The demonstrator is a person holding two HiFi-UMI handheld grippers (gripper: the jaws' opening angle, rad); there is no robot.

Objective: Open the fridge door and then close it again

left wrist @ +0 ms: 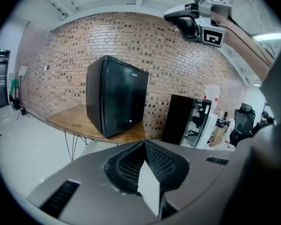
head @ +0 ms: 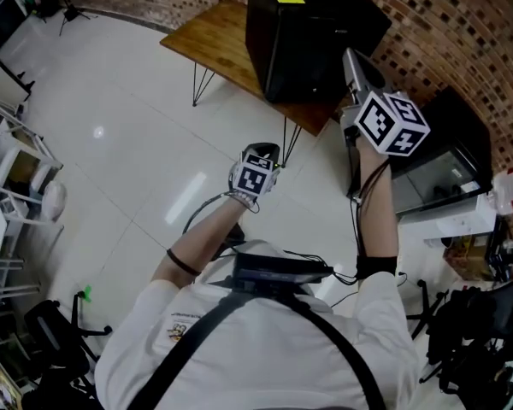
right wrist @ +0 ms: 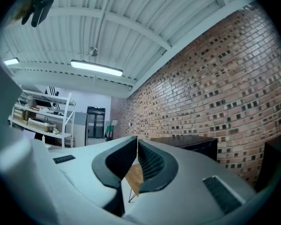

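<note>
Fridge (head: 308,32) is the black mini one at 12 o'clock in the head view. It's parked on the right end of a wooden table (head: 214,37) that's backed up against the brick wall (head: 462,24). From the left gripper view the fridge (left wrist: 114,95) looks shut, with no gap showing round the door.

Neither tool is on it. The right gripper (head: 352,58) is up at about 1 o'clock. That arm is stretched straight out ahead with the forearm long and the marker cube on top, and the nose points toward 11 o'clock at the fridge's near right corner. The left gripper view catches it (left wrist: 171,15) hanging in the air above and to the right of the fridge, clear of it. Its own camera shows the jaws barely cracked, just a thin slit with nothing in it.

The left gripper (head: 263,154) sits lower, near the middle of the head view. The elbow is bent, and it's aimed roughly at 12 and well apart from the fridge. Its jaws are pressed together and empty.

There's a dark cabinet (head: 445,161) off at 3 o'clock, and white floor (head: 111,126) at 9.
</note>
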